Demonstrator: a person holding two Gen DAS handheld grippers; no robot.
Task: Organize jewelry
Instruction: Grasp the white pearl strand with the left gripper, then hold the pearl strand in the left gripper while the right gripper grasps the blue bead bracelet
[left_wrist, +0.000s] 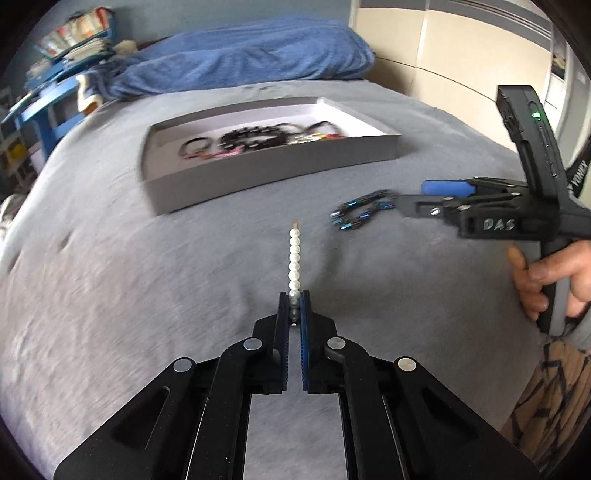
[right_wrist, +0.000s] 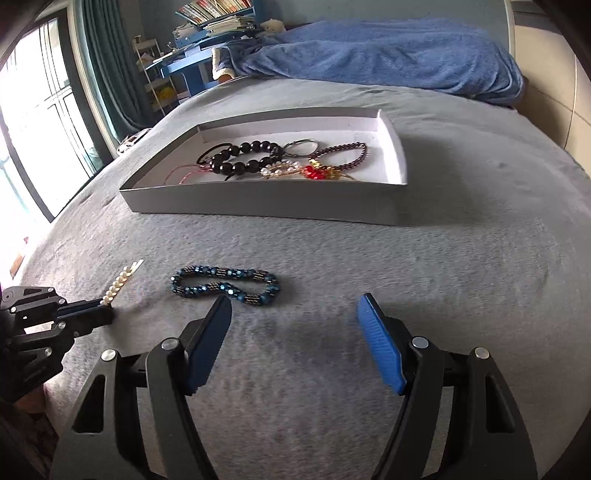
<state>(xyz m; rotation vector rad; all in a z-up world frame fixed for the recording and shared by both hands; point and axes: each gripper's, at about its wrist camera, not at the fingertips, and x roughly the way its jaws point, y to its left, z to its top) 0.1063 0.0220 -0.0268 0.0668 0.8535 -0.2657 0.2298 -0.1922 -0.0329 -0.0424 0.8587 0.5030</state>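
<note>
Your left gripper (left_wrist: 294, 308) pinches one end of the pearl hair clip (left_wrist: 294, 258), its other end pointing toward the far tray (right_wrist: 258, 203); your right gripper (right_wrist: 293, 314) is wide open with nothing in it, just near the blue bead bracelet (right_wrist: 225, 284) on the grey blanket (right_wrist: 443, 277); more jewelry (right_wrist: 280, 160) lies in the tray.

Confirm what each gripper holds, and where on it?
Left gripper pinches the pearl hair clip by its near end. Right gripper is open, holding nothing, near the blue beaded bracelet.
</note>
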